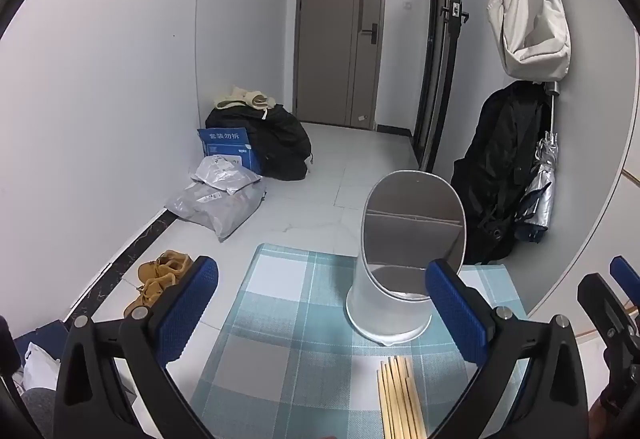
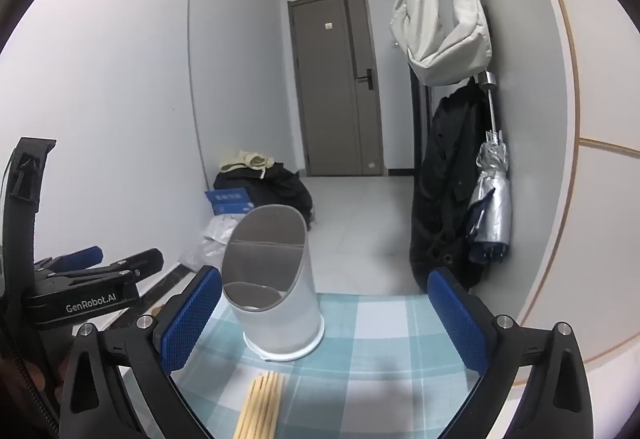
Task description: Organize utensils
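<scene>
- The chopsticks lie bundled on the checked cloth, just in front of the empty holder; sorting looks not yet begun.
- Next move, I judge: lower one gripper over the bundle and pinch it.
- The left gripper and right gripper are both spread wide and hold nothing; the sticks lie below, between the fingers, untouched.

Black grippers, blue textured pads
</scene>
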A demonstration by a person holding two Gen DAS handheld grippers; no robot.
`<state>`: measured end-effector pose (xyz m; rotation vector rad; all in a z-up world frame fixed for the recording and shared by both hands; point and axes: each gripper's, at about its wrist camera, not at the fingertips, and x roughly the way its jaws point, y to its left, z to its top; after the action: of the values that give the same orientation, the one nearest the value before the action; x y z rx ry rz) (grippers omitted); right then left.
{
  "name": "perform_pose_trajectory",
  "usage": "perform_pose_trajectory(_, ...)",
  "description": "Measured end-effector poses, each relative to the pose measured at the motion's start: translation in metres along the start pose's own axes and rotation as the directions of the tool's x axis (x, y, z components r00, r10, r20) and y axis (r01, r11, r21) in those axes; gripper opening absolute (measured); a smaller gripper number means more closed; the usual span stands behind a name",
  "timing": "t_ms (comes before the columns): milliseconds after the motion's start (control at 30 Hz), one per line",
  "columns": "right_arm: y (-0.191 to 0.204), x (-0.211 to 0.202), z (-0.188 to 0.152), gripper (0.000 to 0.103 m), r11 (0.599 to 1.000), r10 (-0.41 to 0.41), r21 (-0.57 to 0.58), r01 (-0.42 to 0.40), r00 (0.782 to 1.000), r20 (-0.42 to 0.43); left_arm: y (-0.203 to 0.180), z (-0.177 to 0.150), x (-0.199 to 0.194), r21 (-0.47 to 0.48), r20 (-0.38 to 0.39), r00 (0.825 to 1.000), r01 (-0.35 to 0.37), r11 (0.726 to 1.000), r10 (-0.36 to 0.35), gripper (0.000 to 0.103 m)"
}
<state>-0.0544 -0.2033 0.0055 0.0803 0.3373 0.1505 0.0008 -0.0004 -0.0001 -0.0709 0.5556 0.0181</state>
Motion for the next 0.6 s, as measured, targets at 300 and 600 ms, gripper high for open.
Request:
perform_pose_trajectory(300, -0.003, -0.001, 0.003, 0.103, 1.0, -0.002, 0.01, 0.002, 1.0, 0.001, -0.002, 0.0, -0.004, -0.005, 0.008, 1.0, 0.011, 1.0, -0.011, 0.102)
perform_pose_trajectory(600, -0.005, -0.003, 0.004, 0.103, 1.0, -0.002, 0.018, 0.002, 1.0, 0.002, 0.001, -0.001, -0.004, -0.008, 0.0, 1.0, 0.017, 1.0, -0.017, 0.102)
